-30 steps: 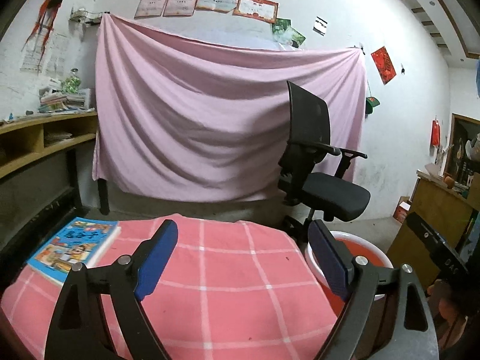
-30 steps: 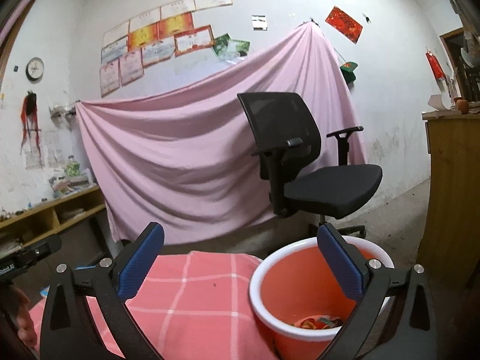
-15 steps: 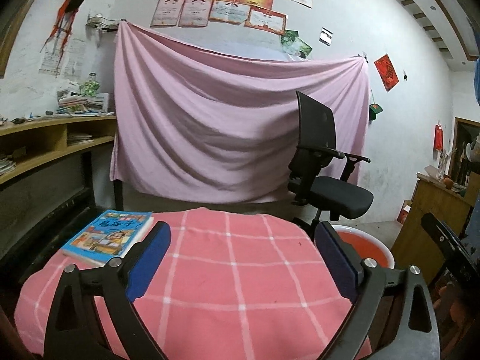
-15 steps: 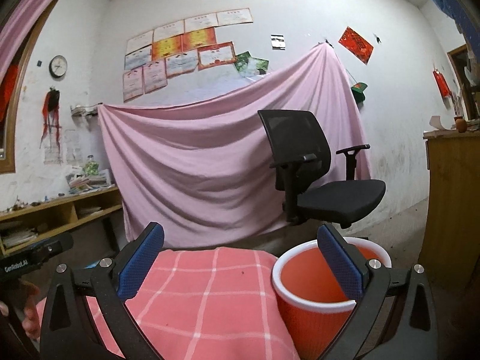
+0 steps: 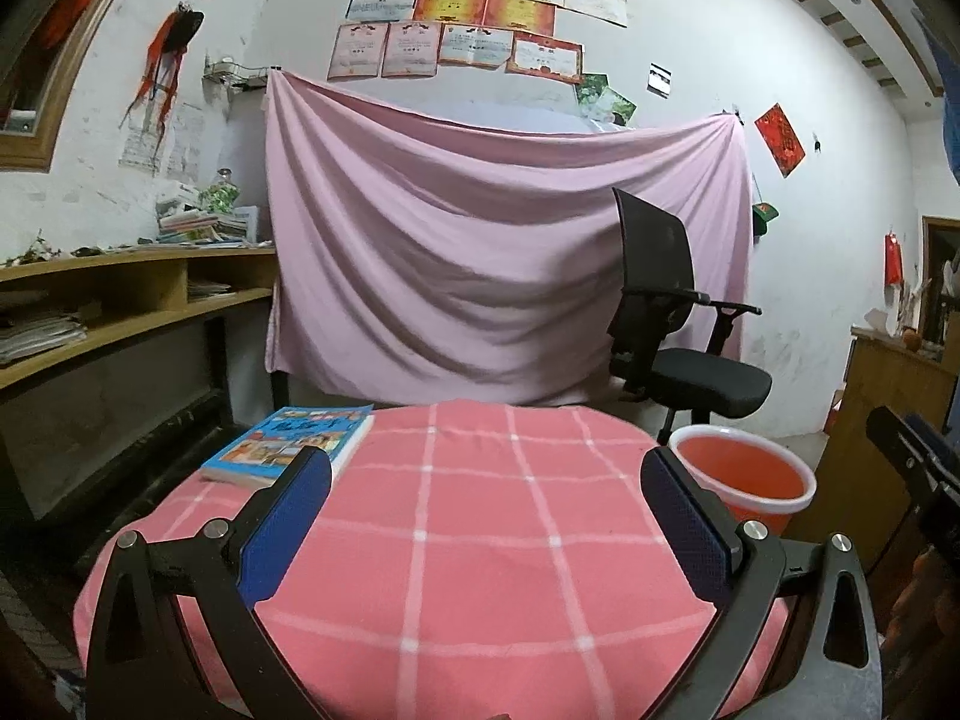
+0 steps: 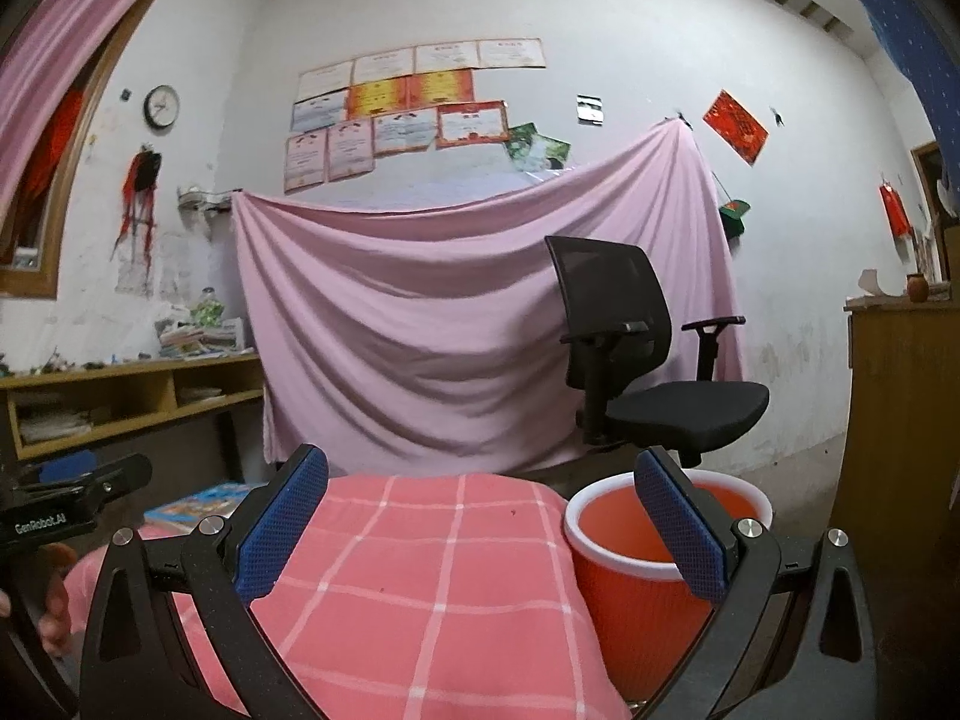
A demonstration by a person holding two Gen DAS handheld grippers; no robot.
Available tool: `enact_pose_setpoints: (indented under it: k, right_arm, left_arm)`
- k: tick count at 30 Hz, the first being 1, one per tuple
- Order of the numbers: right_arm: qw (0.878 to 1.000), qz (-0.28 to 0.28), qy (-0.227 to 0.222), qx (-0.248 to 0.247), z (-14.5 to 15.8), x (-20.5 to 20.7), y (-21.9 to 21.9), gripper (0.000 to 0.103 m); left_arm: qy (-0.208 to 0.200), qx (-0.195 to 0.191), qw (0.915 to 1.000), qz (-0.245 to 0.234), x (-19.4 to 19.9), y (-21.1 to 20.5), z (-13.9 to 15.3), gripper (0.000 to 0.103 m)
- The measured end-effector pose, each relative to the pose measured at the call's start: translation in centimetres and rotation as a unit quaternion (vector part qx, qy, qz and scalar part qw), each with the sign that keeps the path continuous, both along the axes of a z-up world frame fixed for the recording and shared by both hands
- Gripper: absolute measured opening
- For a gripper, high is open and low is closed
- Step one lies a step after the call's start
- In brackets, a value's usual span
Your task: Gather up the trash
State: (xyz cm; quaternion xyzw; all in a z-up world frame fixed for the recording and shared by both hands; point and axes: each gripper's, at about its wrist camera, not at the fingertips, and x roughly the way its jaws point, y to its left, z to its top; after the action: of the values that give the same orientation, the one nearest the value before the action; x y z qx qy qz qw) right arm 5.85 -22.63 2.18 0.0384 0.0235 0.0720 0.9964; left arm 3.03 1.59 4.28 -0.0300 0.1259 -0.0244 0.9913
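Observation:
An orange bin with a white rim (image 5: 744, 483) stands on the floor right of a table under a pink checked cloth (image 5: 480, 516). It also shows in the right wrist view (image 6: 654, 564); its inside is hidden from here. My left gripper (image 5: 486, 516) is open and empty above the cloth. My right gripper (image 6: 480, 516) is open and empty, its right finger in front of the bin's rim. No loose trash shows on the cloth.
A blue book (image 5: 294, 444) lies at the cloth's far left corner. A black office chair (image 5: 672, 330) stands behind the bin before a hanging pink sheet (image 5: 480, 270). Wooden shelves (image 5: 120, 300) run along the left wall, a wooden cabinet (image 6: 900, 420) at right.
Both grippers have pulled back and up from the table. The bin looks smaller and its contents have dropped out of sight. Both stay open and empty.

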Motion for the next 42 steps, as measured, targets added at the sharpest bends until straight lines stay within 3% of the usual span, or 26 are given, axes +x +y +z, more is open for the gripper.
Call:
enact_pose_setpoints:
  k: [6, 13, 18, 28, 42]
  right_arm:
    - [1.000, 0.002, 0.002, -0.009, -1.5, -1.5, 0.7, 0.103]
    - [1.000, 0.000, 0.009, -0.015, -2.4, -1.9, 0.7, 0.103]
    - [1.000, 0.000, 0.019, -0.014, -3.3, -1.7, 0.8, 0.103]
    - [0.998, 0.005, 0.058, -0.026, -4.8, -0.2, 1.7, 0.103]
    - [0.997, 0.007, 0.073, -0.026, -5.1, 0.1, 1.8, 0.103]
  left_arm:
    - [0.013, 0.011, 0.9997, 0.015, -1.6, 0.3, -2.7, 0.101]
    - [-0.002, -0.007, 0.9999, 0.016, -2.7, 0.8, -3.9, 0.101]
    - [0.010, 0.008, 0.9998, 0.011, -2.5, 0.8, -4.9, 0.101]
    - [0.010, -0.003, 0.9993, 0.037, -1.7, 1.3, -6.2, 0.101]
    - [0.017, 0.010, 0.9989, 0.041, -1.3, 1.5, -7.0, 0.101]
